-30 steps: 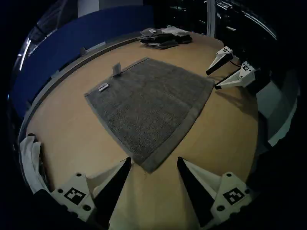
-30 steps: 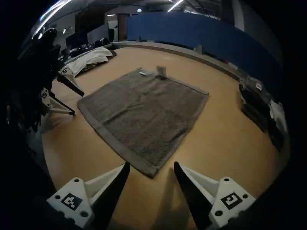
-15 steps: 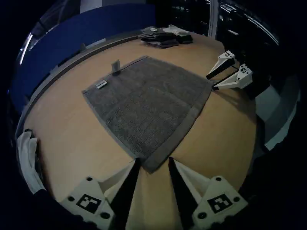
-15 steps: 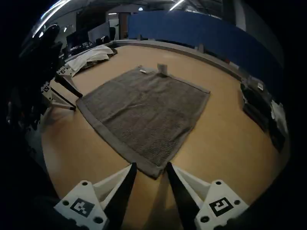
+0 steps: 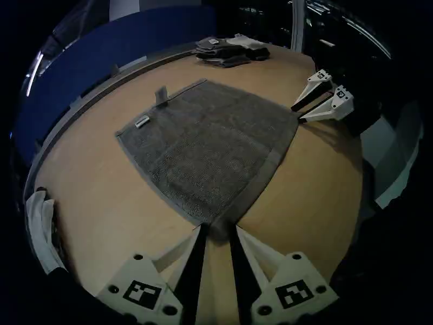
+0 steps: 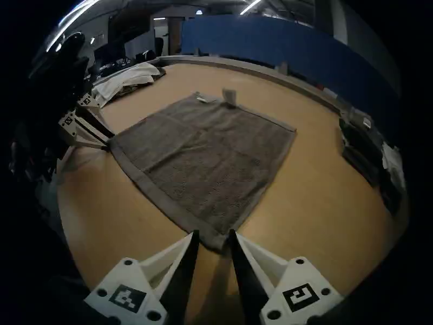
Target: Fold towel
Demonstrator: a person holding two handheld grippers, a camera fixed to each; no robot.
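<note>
A grey towel point(image 5: 211, 141) lies spread flat on the wooden table point(image 5: 97, 184). In the left gripper view, my left gripper point(image 5: 217, 230) pinches the towel's nearest corner, shut on it. My right gripper point(image 5: 299, 114) shows farther off at the towel's right corner. In the right gripper view the same towel point(image 6: 205, 157) stretches away from me, and my right gripper point(image 6: 214, 238) is shut on its near corner. The left gripper point(image 6: 110, 141) sits at the towel's left corner, its tips at the hem. A small tag point(image 5: 161, 96) stands up on the far edge.
A stack of folded dark towels point(image 5: 230, 49) sits at the table's far end, also seen as a stack point(image 6: 373, 157) on the right. A white cloth point(image 6: 130, 78) lies by the table edge. A blue partition point(image 6: 303, 49) runs along the far side.
Both grippers went from open to shut, each closing its fingers on a towel corner. The towel itself has stayed flat on the table.
</note>
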